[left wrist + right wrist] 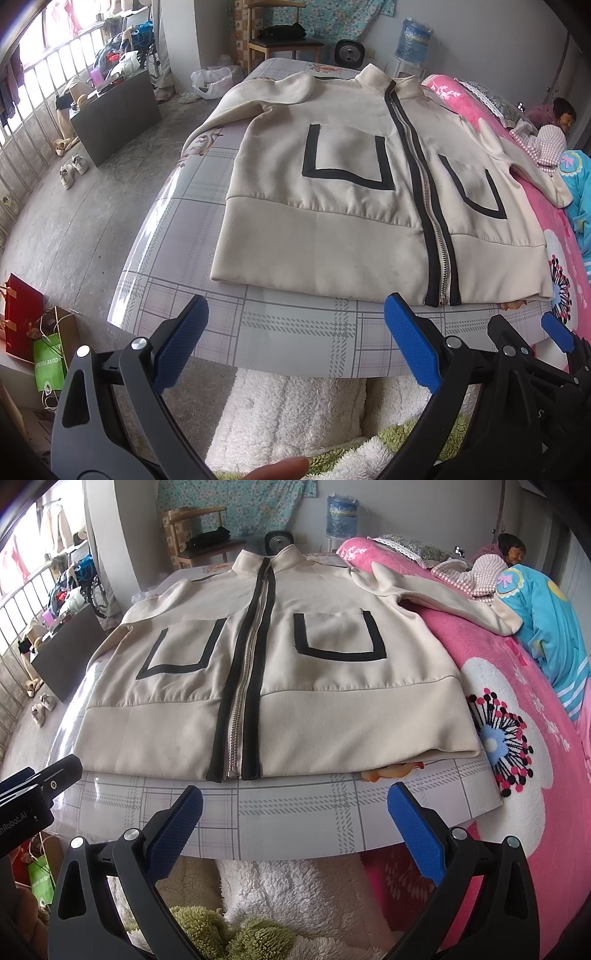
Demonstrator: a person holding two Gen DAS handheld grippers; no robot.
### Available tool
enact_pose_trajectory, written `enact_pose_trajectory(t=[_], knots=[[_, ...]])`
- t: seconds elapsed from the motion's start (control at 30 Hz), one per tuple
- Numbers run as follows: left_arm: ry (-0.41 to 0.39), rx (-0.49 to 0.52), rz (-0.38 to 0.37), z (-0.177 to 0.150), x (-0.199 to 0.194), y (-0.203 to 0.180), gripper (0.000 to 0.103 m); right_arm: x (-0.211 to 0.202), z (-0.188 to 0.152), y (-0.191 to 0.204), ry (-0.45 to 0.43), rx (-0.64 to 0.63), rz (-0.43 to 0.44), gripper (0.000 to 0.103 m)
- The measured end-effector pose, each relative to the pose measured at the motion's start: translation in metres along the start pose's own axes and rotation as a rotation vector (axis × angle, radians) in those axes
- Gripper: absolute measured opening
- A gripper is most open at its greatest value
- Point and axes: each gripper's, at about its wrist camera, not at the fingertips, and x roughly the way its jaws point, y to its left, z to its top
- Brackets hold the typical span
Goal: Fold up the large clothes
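Note:
A cream zip-up jacket (332,206) with black zipper trim and two black-outlined pockets lies flat, front up, on a grey plaid table (295,332). It also shows in the right wrist view (295,701), hem toward me, collar far. Its sleeves spread out: one to the far left (258,96), one onto the pink blanket (443,594). My left gripper (295,339) is open and empty, just short of the hem. My right gripper (295,823) is open and empty, in front of the hem near the zipper end. The right gripper also shows in the left wrist view (532,343).
A pink flowered blanket (517,701) lies to the right with a person (513,550) lying at the far right. A fluffy white and green rug (295,904) is below the table edge (295,849). A dark box (114,118), shoes (74,170) and bags (48,354) are on the floor left.

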Motion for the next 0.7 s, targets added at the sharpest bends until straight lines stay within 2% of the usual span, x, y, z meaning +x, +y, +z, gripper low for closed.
enact_pose_trajectory(t=[0.7], knots=[[-0.006,-0.006,0.006,0.0007,-0.0035,0.0026,0.092,-0.003,-0.0002,0.0004,-0.005,-0.001,-0.003,0.098]])
